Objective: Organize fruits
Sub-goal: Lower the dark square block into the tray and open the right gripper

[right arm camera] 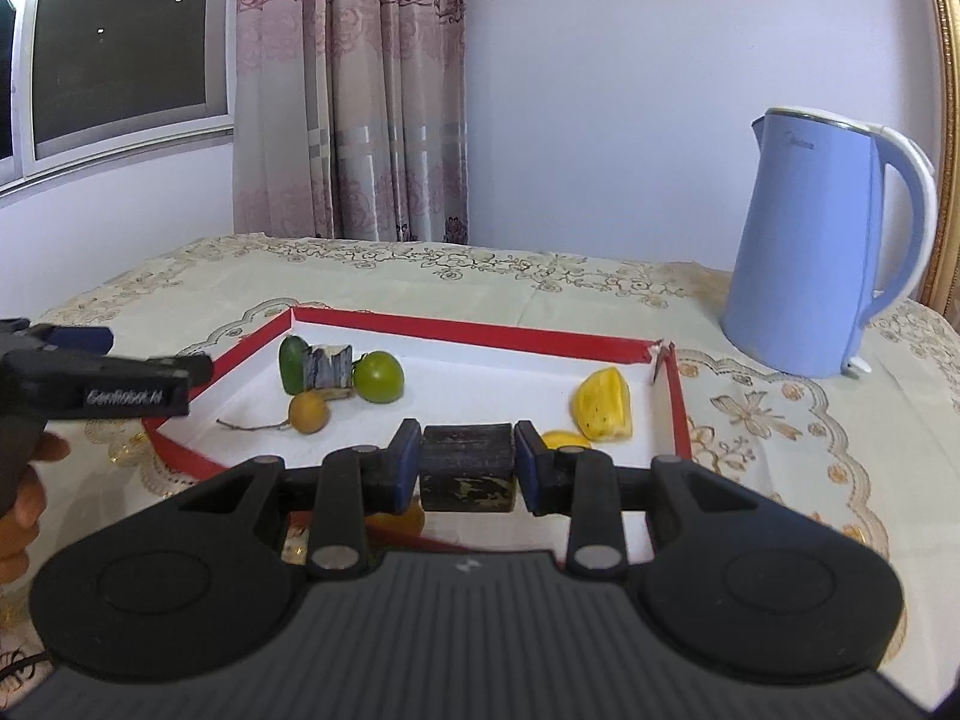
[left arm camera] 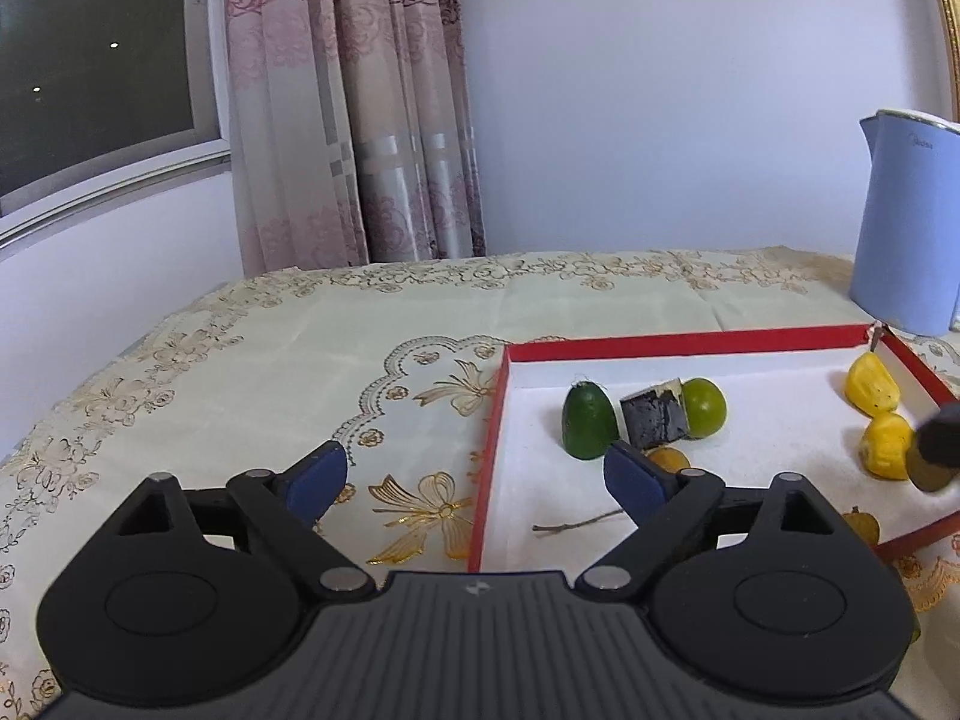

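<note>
- Grippers: there are two, and each has two blue pads.
- The right gripper (right arm camera: 467,468) is squeezed tight on one dark block (right arm camera: 468,474). The block looks black with worn gold marks. It hangs over the near side of the tray.
- The left gripper (left arm camera: 477,477) is wide open with nothing between its pads. One pad is over the tablecloth and the other is over the tray's left part.
- A person's fingers (right arm camera: 27,498) show at the left edge of the right wrist view, by the left gripper's handle.
- One tray (right arm camera: 480,333) with red walls and a white floor sits on the table. The fruits are inside it.
- On the tray's left side stand two green fruits: one dark green fruit (right arm camera: 292,363) and one round lime-green fruit (right arm camera: 378,377). One more dark block (right arm camera: 327,367) with a shiny face stands between them, touching both.
- Just in front of them lies one small orange-yellow round fruit (right arm camera: 308,412) with a thin twig (right arm camera: 249,425) beside it.
- On the tray's right side lie two yellow fruit pieces: a big yellow piece (right arm camera: 603,405) and a small yellow piece (right arm camera: 564,439) close to it.
- One more orange fruit (right arm camera: 396,521) peeks out under the right gripper, mostly hidden.
- One blue kettle (right arm camera: 810,240) stands on the flowered tablecloth (right arm camera: 420,294), behind the tray's right corner.
- Behind the table hang pink curtains (right arm camera: 354,90) beside one dark window (right arm camera: 126,30).
</note>
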Motion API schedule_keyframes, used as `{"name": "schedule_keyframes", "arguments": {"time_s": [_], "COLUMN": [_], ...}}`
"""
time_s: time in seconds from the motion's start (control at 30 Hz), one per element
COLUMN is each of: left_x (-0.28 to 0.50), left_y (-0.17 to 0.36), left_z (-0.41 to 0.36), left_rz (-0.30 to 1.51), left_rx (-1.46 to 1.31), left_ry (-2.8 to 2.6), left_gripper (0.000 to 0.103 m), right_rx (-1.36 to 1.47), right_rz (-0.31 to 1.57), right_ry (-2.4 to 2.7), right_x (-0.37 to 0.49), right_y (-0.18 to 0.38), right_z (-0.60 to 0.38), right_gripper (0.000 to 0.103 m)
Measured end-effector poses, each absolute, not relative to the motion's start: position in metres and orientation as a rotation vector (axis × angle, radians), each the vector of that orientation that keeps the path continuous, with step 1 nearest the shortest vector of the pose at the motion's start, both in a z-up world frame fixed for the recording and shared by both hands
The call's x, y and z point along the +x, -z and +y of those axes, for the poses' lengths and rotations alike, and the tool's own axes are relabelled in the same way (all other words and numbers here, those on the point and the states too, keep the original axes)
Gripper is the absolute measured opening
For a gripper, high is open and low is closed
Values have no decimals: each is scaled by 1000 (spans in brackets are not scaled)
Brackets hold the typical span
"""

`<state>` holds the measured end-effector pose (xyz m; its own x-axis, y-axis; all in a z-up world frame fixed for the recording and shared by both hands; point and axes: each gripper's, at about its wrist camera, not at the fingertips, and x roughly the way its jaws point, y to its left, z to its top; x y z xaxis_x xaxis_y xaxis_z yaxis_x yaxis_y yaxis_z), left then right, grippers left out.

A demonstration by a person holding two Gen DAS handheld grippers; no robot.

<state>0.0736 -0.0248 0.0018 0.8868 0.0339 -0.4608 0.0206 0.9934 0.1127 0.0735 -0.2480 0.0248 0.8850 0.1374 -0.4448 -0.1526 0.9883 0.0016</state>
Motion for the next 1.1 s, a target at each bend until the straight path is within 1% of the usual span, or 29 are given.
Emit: {"name": "schedule_keyframes", "arguments": {"time_s": [0.57,1.1], "left_x": [77,79], "left_y": [4,6], "left_z": [-25,-24], "left_rz": [529,553], "left_rx": [107,98], "left_ry": [27,39], "left_gripper": [93,94], "right_rx": [-76,-34], "right_rz": [505,596], "right_ry": [-124,-71], "right_x": [143,185], "right_y": [-27,-10], "right_z": [-239,-245], "right_gripper": [31,31]}}
